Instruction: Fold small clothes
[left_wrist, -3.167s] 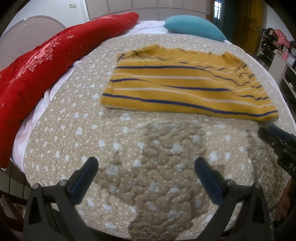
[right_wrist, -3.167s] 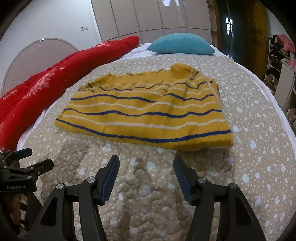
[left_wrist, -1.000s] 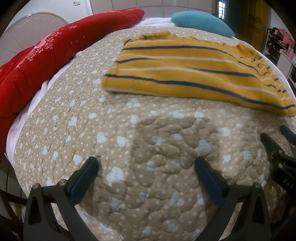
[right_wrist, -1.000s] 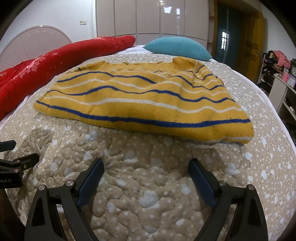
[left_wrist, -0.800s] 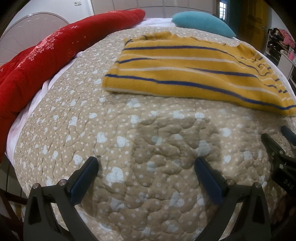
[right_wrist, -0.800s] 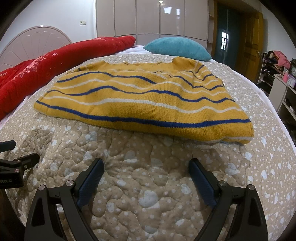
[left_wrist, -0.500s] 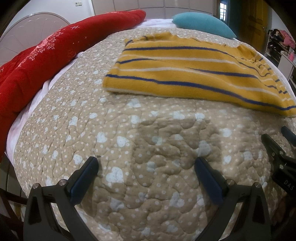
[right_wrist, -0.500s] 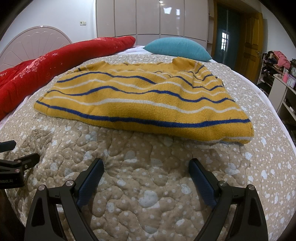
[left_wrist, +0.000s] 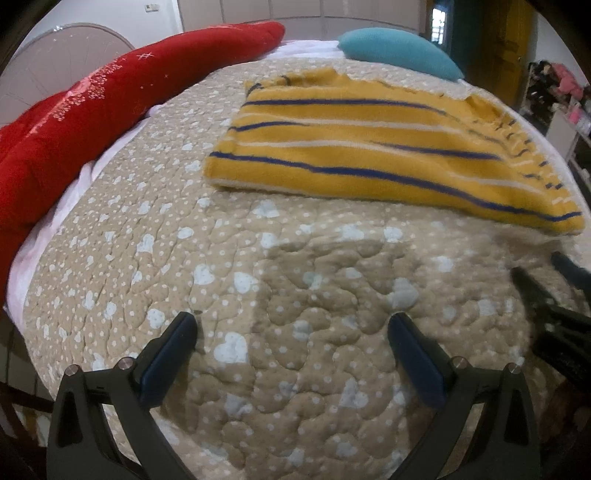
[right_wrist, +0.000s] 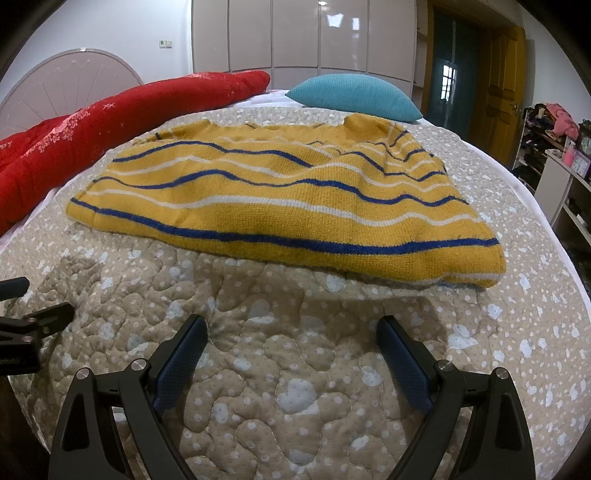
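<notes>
Sweater, yellow and striped, is spread flat on the quilt, untouched. Left gripper and right gripper are held wide apart, short of its near hem. Approach is judged underway; corners must be pinched next.

— What carries it all?

— A bed under my jaws, covered edge to edge by a beige quilt with pale hearts and dots; a white sheet shows along its left edge.

— And what lies on it?

— A yellow striped sweater spread flat across the middle; a long red blanket rolled along the left edge; a teal pillow at the far edge, beyond the sweater's collar.
</notes>
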